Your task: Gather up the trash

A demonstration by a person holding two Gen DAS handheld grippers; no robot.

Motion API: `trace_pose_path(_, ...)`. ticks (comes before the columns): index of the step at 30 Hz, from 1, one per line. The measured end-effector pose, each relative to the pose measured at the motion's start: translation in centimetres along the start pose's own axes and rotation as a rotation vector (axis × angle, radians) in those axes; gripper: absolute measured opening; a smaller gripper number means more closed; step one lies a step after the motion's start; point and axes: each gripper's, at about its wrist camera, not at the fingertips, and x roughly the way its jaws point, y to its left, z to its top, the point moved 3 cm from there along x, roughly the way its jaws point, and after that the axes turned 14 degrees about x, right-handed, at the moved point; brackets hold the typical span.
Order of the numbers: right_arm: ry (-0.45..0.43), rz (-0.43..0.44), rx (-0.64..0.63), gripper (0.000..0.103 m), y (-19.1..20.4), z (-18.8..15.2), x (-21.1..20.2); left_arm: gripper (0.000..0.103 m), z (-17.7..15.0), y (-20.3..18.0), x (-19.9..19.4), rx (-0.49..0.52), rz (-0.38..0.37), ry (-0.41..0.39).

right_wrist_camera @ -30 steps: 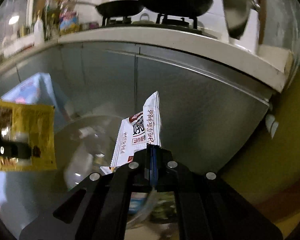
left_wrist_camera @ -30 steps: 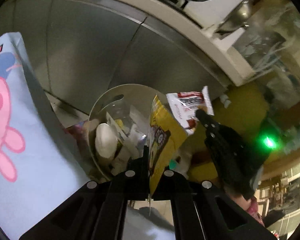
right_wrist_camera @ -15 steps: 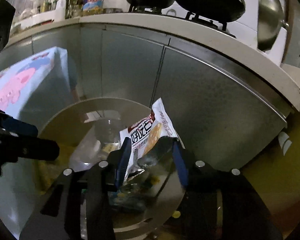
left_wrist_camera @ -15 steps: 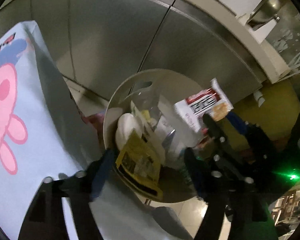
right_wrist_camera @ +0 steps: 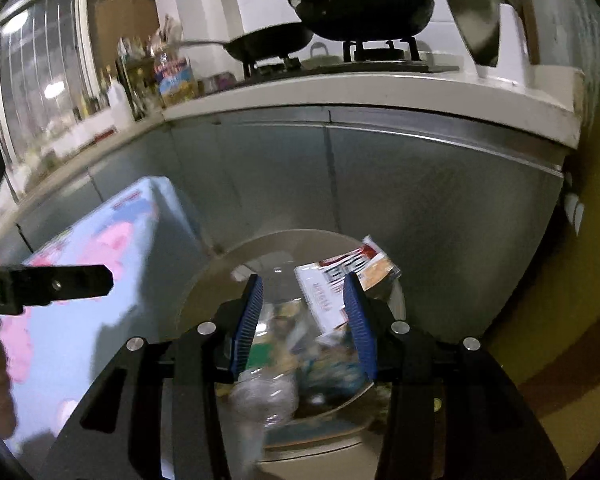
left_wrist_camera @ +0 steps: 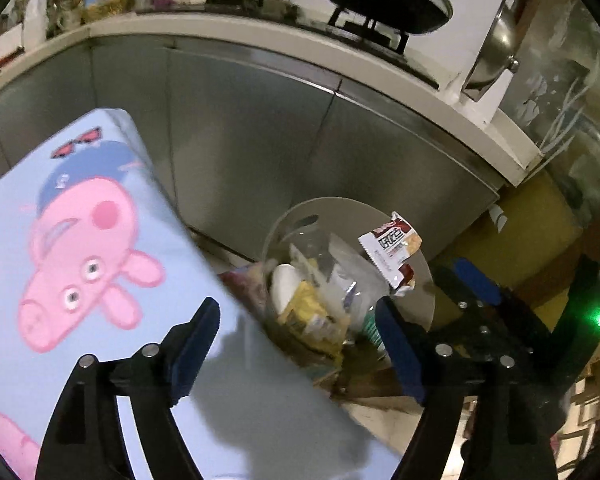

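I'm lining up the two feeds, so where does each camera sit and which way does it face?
Left wrist: on the left claw, jaws opening and empty, looking down at the trash bin; the right claw's fingers show.
Right wrist: on the right claw, facing the bin and cabinets.
Shared: bin, red-and-white wrapper.

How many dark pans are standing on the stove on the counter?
2. One dark pan sits on the right burner, with a wooden handle rising behind it. The other pan sits on the left burner, lower in the picture. More may be hidden.
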Motion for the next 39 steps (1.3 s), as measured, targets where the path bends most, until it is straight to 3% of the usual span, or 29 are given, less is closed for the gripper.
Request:
trace_pose_path(6, 0.012, 0.084, 0.167, 0.042, -0.3, -2.5, -3.6, 0.096, -2.2, 2.7, -4.1, -0.021, 0.075, -0.069)
trace_pose_path(9, 0.021, 0.092, 0.246, 0.042, -1.1, -3.9, -4.7, 0.099, -3.2, 3.2, -5.7, -0.012, 0.108, -0.085)
trace_pose_path(13, 0.003, 0.067, 0.304, 0.041, -2.7, -2.2, -4.3, 0.099, -4.2, 3.2, -7.2, 0.011, 0.120, -0.095)
trace_pose_path(16, 0.056, 0.022, 0.317, 0.026, -4.1, 1.3, -0.2, 0.099, -4.8, 2.8, -7.8, 0.035, 0.121, -0.096)
trace_pose_path(20, 0.253, -0.016, 0.334, 0.019, -5.2, 4.5, 7.6, 0.099, -5.1, 2.3, -8.2, 0.061, 0.150, -0.097)
trace_pose_path(23, 0.389, -0.113, 0.306, 0.019, -5.4, 4.4, 13.0, 0.099, -5.3, 2.4, -8.0, 0.066, 0.170, -0.092)
trace_pose_path(28, 0.554, -0.112, 0.300, 0.019, -4.3, 2.5, 17.9, 0.099, -5.2, 2.4, -7.0, 0.073, 0.180, -0.056)
trace_pose_path(34, 0.395, -0.074, 0.200, 0.021, -1.6, 4.3, 13.6, 0.099, -4.7, 1.9, -7.1, 0.090, 0.182, -0.060)
trace_pose_path(39, 0.296, 0.037, 0.172, 0.027, 1.0, 4.1, 7.0, 0.099, -4.6, 1.3, -7.5, 0.093, 0.177, -0.064)
